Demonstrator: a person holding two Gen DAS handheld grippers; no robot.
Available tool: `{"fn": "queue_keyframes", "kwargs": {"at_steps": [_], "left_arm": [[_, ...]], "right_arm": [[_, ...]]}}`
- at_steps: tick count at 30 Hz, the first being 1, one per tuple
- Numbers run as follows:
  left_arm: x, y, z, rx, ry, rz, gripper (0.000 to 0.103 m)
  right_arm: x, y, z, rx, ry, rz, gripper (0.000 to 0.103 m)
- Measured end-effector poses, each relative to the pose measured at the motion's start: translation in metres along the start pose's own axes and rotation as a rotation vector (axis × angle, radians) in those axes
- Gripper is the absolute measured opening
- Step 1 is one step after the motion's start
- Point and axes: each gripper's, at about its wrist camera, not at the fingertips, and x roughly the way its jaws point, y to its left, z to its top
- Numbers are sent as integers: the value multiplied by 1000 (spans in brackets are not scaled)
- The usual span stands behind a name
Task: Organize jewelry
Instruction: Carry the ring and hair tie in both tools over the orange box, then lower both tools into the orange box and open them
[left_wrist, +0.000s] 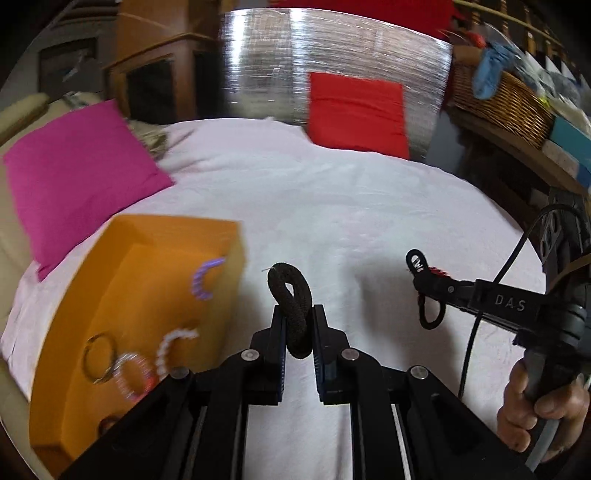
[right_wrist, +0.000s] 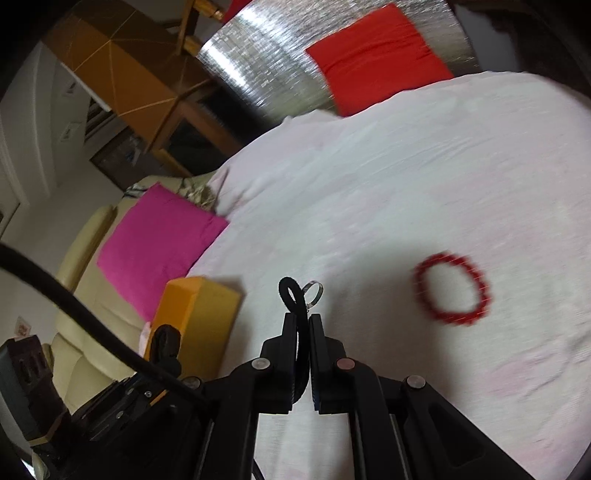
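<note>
My left gripper (left_wrist: 298, 314) is shut on a thick black fabric band (left_wrist: 291, 295), held above the white bedspread beside an orange box (left_wrist: 147, 295). The box holds a purple bracelet (left_wrist: 205, 280), a white bead bracelet (left_wrist: 171, 347), a metal ring (left_wrist: 98, 356) and a pinkish bead bracelet (left_wrist: 133, 374). My right gripper (right_wrist: 303, 319) is shut on a thin black band (right_wrist: 295, 302); it also shows in the left wrist view (left_wrist: 424, 284). A small silver ring (right_wrist: 313, 292) lies just past its tips. A red bead bracelet (right_wrist: 452, 288) lies on the bed to the right.
A magenta pillow (left_wrist: 74, 177) lies at the left of the white bedspread (left_wrist: 332, 206) and a red pillow (left_wrist: 358, 110) leans on a silver panel at the back. A wicker basket (left_wrist: 498, 99) stands on a shelf at the right.
</note>
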Motion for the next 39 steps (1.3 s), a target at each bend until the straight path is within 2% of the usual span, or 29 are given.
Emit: {"fn": "queue_keyframes", "kwargs": {"at_steps": [4,11,14,17,20,26,36,39], "left_arm": [[-26,31,-19,-57,-26,64,14],[-72,102,-45,-134,-56,234,13],[-80,143,-58,-184,-12,317,13],[-82,169,-70,-220,24,359,13],[-77,183,-83,-247,69,376,13],[-50,194,-93,-274,143,376,13],[-15,204,-97,-307,232,385,16],[-13,205,-97,-308,237,401,16]], "right_arm": [[14,25,-14,-24,26,50,7],[26,83,-46,-97,70,188,7],[27,117,-66,-124,94,281,7],[30,149,-90,-188,137,350,7],[39,172,-109,-230,176,382,7],[72,183,-139,-283,253,320,7],[93,190,-138,-342,271,262,11],[94,190,-138,-348,290,258,11]]}}
